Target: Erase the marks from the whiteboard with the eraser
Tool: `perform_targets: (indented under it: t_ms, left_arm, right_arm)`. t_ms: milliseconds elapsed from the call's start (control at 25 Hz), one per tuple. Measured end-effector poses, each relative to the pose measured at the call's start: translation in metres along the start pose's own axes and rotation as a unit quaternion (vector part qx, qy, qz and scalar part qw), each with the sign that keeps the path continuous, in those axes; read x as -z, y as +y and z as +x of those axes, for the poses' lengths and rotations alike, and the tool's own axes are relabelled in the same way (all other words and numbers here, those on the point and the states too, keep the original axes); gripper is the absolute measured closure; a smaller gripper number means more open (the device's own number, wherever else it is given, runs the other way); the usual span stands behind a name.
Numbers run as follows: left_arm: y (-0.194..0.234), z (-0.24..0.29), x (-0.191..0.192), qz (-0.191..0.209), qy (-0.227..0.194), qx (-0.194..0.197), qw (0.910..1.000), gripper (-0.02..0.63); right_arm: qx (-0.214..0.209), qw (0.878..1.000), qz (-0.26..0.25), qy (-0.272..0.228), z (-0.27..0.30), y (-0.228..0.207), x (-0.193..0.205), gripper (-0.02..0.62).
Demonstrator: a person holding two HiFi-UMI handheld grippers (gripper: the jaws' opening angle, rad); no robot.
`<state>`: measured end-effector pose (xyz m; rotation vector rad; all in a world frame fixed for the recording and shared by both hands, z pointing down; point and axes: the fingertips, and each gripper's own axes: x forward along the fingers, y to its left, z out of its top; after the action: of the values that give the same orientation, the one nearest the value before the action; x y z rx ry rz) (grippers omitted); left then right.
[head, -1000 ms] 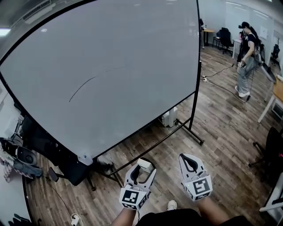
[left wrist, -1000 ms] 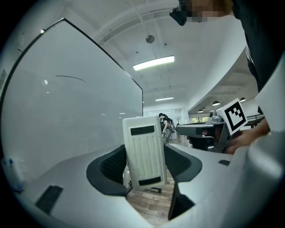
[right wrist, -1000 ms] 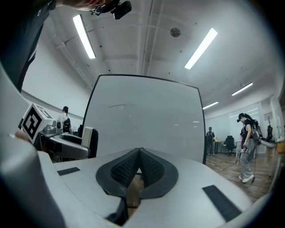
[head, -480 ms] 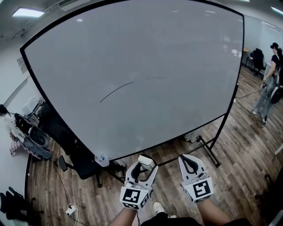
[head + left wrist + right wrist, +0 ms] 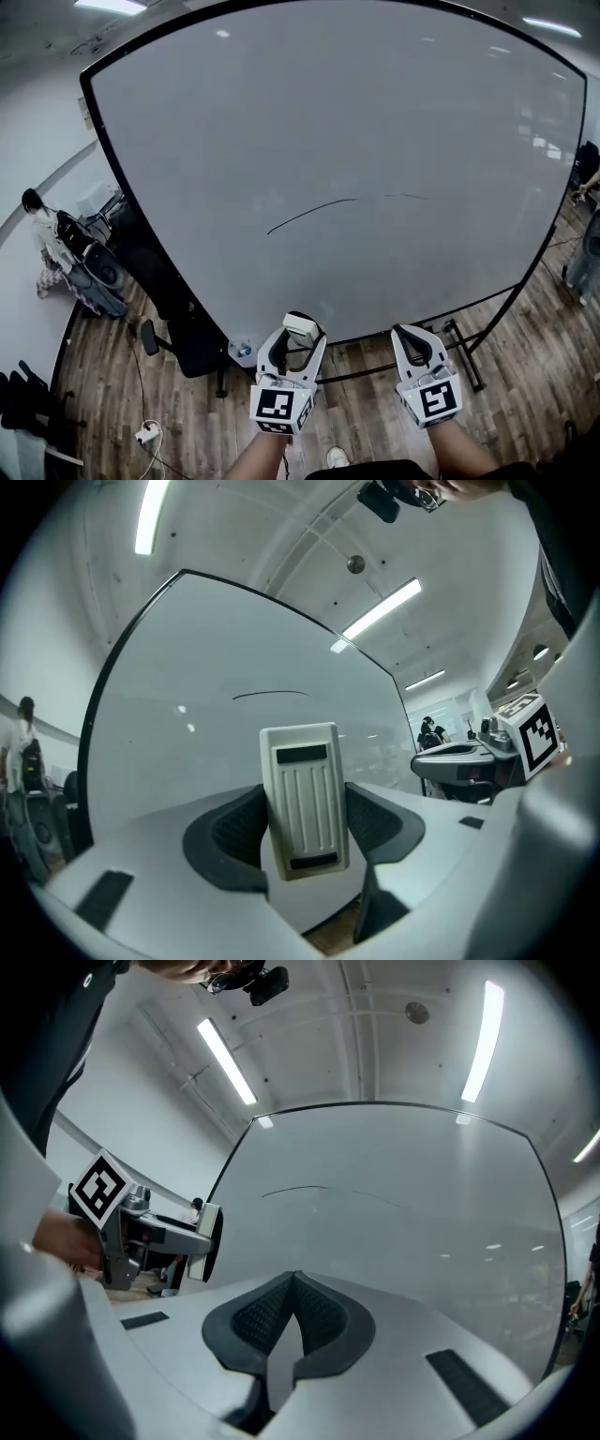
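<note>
A large black-framed whiteboard (image 5: pixel 356 122) fills the head view, with a thin black curved mark (image 5: pixel 314 212) and a fainter stroke (image 5: pixel 405 196) to its right. My left gripper (image 5: pixel 296 330) is shut on a white eraser (image 5: pixel 299 325), held low in front of the board's bottom edge. The left gripper view shows the ribbed eraser (image 5: pixel 302 799) upright between the jaws, the mark (image 5: pixel 270 695) above it. My right gripper (image 5: pixel 418 339) is shut and holds nothing; its pads (image 5: pixel 319 1321) meet, with the mark (image 5: pixel 298 1190) ahead.
The board stands on a black wheeled frame (image 5: pixel 467 352) over a wood floor (image 5: pixel 122 412). Left of it are a black chair (image 5: pixel 187 339), bags and a person (image 5: pixel 42 234). A blue-capped item (image 5: pixel 244 350) sits at the board's lower edge. Another person (image 5: pixel 591 234) stands at the right edge.
The view has swung left and up, so the whiteboard now sits centred and faces me more squarely. Both grippers stay low in front, the left still shut on the eraser.
</note>
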<state>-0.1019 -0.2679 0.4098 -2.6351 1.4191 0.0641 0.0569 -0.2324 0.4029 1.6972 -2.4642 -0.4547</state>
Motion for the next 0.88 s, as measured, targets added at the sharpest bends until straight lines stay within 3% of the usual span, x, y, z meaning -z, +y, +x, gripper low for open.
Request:
perform_targets:
  t_ms: [160,440,640,880]
  left_arm:
    - [0.039,0.011,-0.016,0.022,-0.005,-0.035,0.9991,0.331]
    - [0.094,0.039,-0.052,0.047,-0.004,-0.097,0.9942,0.331]
    - [0.122,0.054,-0.074,0.042,0.011,-0.156,0.9868,0.333]
    - [0.139,0.062,-0.099,0.022,-0.005,-0.215,0.9763,0.333]
  right_arm:
    - [-0.012,1.0,-0.015,0.002,0.028,0.003,0.001,0.577]
    - [-0.048,0.996,-0.056,-0.04,0.069,0.007,-0.019,0.577]
    - [-0.071,0.994,-0.057,-0.057,0.08,-0.001,-0.026,0.577]
    - [-0.1,0.99,-0.061,-0.072,0.085,-0.016,-0.026,0.577]
